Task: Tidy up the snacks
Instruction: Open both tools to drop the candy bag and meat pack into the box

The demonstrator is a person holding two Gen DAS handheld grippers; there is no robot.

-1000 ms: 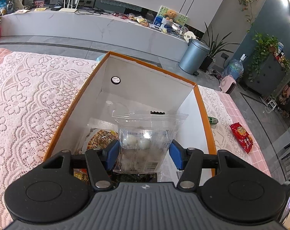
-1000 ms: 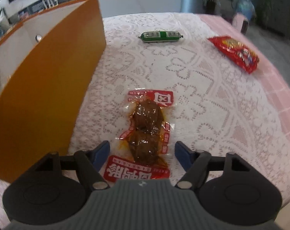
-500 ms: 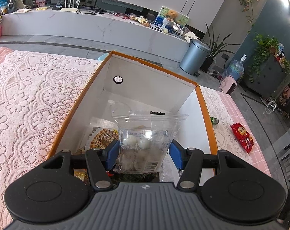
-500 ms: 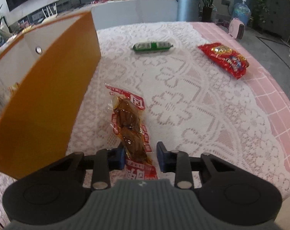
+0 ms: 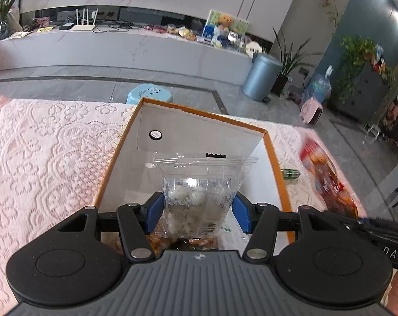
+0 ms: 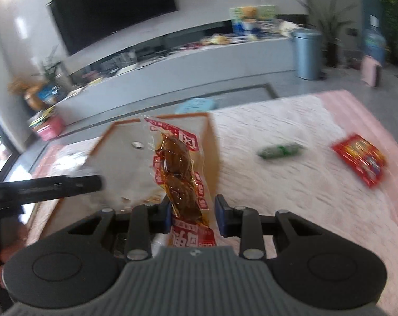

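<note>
The right hand-held gripper (image 6: 193,214) is clamped on the lower part of a red braised-meat pouch (image 6: 178,173), which stands up from the jaws and leans toward the orange-rimmed box (image 6: 209,142). The pouch looks light, limp and slick with sauce under the film, so a pinch on the flat sealed end probably holds better than one across the soft lump of meat.

The left hand-held gripper (image 5: 197,212) is closed on a clear bag of small white pieces (image 5: 199,197), held by its lower half above the open box (image 5: 275,158). That bag is thin and floppy too; its contents may crush if squeezed hard.

Inside the box, other snack packets lie at the near end, partly hidden; the far end looks bare and offers room. Both hands crowd the near right wall, so the tall orange rim is the edge to clear.

Farther out on the lace-covered counter (image 6: 291,184), a green sausage stick (image 6: 280,151) and a red snack packet (image 6: 359,159) lie well apart, with open cloth around them.
</note>
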